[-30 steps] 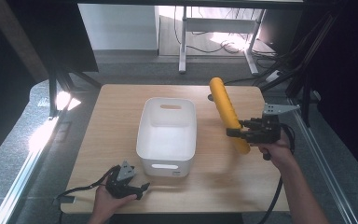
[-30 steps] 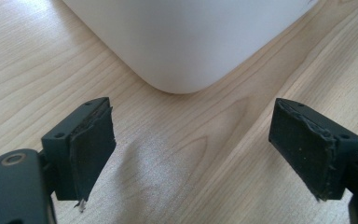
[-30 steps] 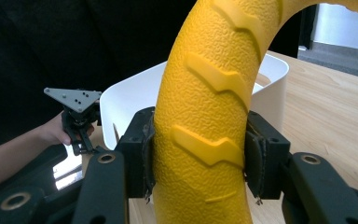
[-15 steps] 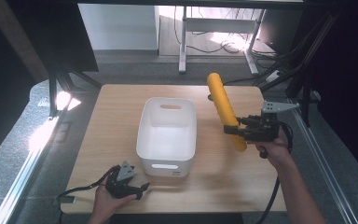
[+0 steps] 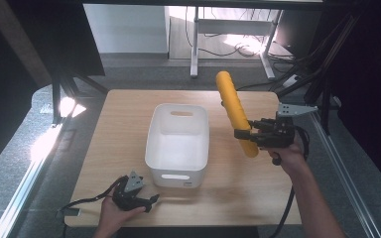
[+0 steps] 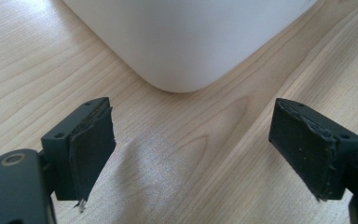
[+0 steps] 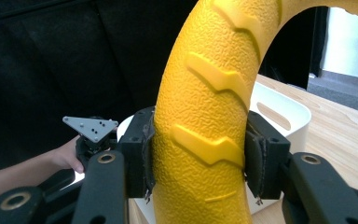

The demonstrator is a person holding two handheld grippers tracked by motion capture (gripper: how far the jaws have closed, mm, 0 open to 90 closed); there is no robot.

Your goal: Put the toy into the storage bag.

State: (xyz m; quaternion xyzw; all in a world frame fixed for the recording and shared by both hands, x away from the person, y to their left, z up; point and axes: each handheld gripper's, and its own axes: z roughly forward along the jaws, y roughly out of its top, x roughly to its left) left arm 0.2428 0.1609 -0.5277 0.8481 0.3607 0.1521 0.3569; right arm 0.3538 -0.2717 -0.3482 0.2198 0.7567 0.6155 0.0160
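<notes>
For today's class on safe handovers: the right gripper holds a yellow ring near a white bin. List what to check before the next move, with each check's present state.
1. Right gripper shut on the ring, fingers pressing both sides: ok.
2. Ring lifted off the table: ok.
3. Bin empty, room inside: ok.
4. Ring over the bin: not ok; in the high view it hangs beside the bin's right wall.
5. Left gripper open, holding nothing, low at the bin's near corner, apart from the ring: ok.
6. Whether the whole ring fits the bin: cannot tell.
</notes>
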